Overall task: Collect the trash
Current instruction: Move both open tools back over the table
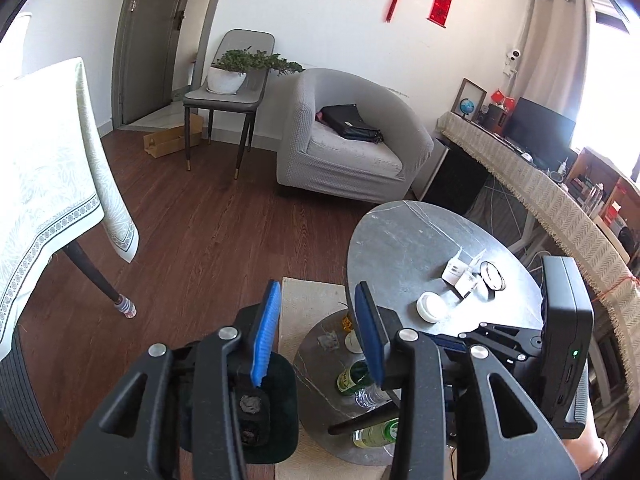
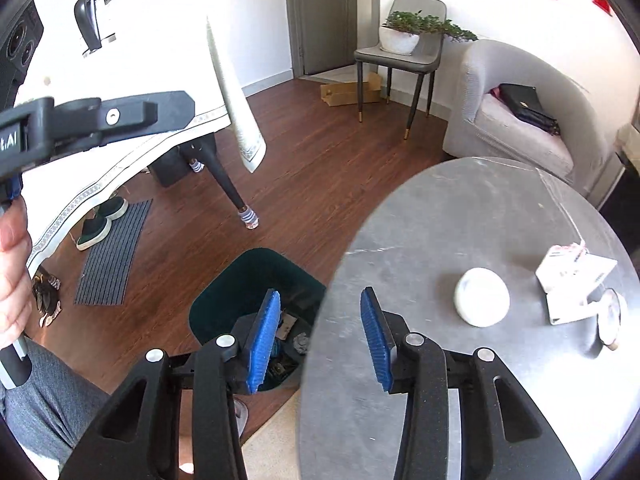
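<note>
A dark green trash bin point(image 2: 256, 280) stands on the floor left of the round grey table point(image 2: 420, 240); scraps lie inside it. It also shows in the left wrist view point(image 1: 280, 408). My right gripper point(image 2: 320, 336) is open and empty, straddling the table's left edge above the bin. My left gripper point(image 1: 316, 336) is open and empty, held above the bin and a lower small round table point(image 1: 320, 364). On the grey table lie white paper packets point(image 2: 576, 280), a white round lid point(image 2: 482, 298) and a round coaster point(image 2: 610, 320). Green bottles point(image 1: 352, 378) and a clear bottle point(image 1: 370, 394) lie on the low table.
A table with a pale cloth point(image 1: 44, 184) stands left. A grey armchair point(image 1: 348, 136) with a black bag, and a chair holding a potted plant point(image 1: 232, 72), stand behind. A cloth-covered desk point(image 1: 540, 184) runs along the right. Shoes and a mat point(image 2: 112, 252) lie on the floor.
</note>
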The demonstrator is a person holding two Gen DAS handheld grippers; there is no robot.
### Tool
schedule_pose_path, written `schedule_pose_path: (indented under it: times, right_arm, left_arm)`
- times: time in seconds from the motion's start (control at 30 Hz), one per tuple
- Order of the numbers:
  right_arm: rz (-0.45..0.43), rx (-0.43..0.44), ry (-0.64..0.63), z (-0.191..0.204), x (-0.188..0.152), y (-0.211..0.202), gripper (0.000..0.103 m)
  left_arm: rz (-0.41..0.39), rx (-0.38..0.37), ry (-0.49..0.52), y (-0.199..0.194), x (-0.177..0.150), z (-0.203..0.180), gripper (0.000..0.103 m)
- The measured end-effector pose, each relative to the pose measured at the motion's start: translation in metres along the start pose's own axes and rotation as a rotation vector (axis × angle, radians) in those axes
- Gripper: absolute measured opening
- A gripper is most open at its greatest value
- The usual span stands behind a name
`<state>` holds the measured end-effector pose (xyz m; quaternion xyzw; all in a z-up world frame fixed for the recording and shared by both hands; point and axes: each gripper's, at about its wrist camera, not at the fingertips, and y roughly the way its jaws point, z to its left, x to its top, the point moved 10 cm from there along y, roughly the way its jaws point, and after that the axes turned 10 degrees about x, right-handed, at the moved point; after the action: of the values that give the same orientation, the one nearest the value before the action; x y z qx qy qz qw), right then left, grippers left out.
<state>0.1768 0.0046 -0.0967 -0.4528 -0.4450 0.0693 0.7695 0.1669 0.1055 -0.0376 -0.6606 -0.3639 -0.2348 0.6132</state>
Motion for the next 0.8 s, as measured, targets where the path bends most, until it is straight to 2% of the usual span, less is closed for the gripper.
schedule_pose_path:
  times: [0.3, 0.5, 0.63, 0.8]
  right_arm:
    - [-0.067, -0.129, 0.123, -0.097, -0.018, -0.058, 0.042]
    - [-0.135, -0.160, 0.216, -0.156, -0.021, -0.091, 0.042]
    - [-0.163, -0.160, 0.263, -0.181, -0.025, -0.102, 0.042]
    - [-0.184, -0.137, 0.289, -0.187, -0.029, -0.104, 0.042]
  left_arm:
    - [0.073, -0.055, 0.125, 0.044, -0.020, -0.074, 0.041]
    - [0.099, -0.077, 0.190, 0.070, -0.027, -0.115, 0.043]
    - [0.114, -0.084, 0.222, 0.082, -0.034, -0.132, 0.041]
    - [0.128, -0.079, 0.269, 0.097, -0.044, -0.149, 0.040]
